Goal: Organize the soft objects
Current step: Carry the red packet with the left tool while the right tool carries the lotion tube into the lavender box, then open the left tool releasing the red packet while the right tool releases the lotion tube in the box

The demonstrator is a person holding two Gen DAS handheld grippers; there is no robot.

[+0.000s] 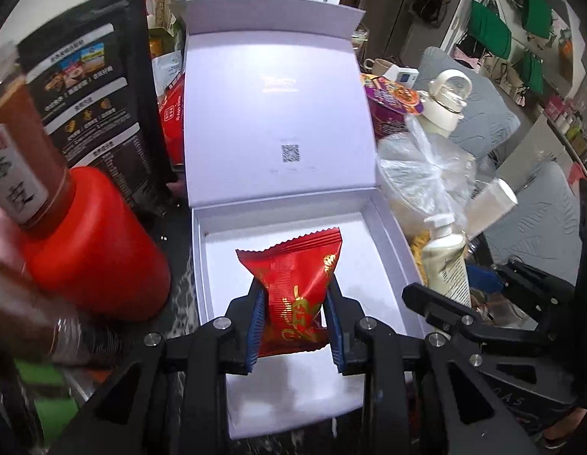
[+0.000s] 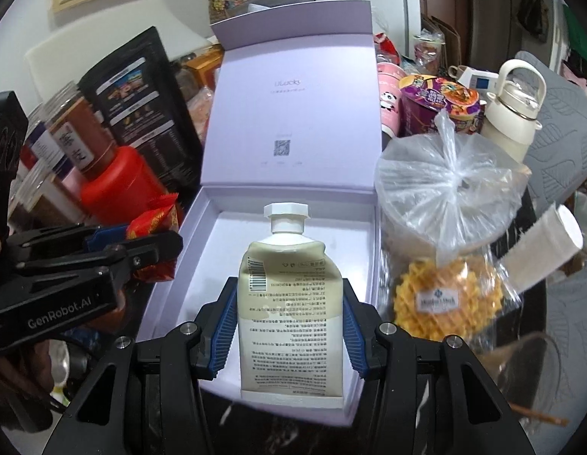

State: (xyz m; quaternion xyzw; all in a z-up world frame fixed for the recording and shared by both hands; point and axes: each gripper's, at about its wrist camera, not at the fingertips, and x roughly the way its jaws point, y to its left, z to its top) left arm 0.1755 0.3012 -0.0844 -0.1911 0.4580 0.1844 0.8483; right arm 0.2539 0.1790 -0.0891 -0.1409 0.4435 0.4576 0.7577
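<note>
An open lilac gift box (image 1: 373,227) (image 2: 202,220) stands in the middle with its lid upright and its white floor bare. My left gripper (image 1: 295,299) is shut on a red foil snack packet (image 1: 297,276) held above the box's front half; the same packet (image 2: 156,223) shows at the box's left edge in the right wrist view. My right gripper (image 2: 289,307) is shut on a cream squeeze tube (image 2: 289,311) with a white cap, held over the box's front. That tube (image 1: 445,261) appears at the box's right side in the left wrist view.
Left of the box stand a red-capped jar (image 1: 92,242) (image 2: 118,182) and a black printed pouch (image 1: 92,83) (image 2: 141,98). Right of it lie a tied clear plastic bag (image 2: 445,189), a wrapped yellow waffle snack (image 2: 445,299), a purple noodle cup (image 2: 437,102) and a cream bottle (image 2: 513,113).
</note>
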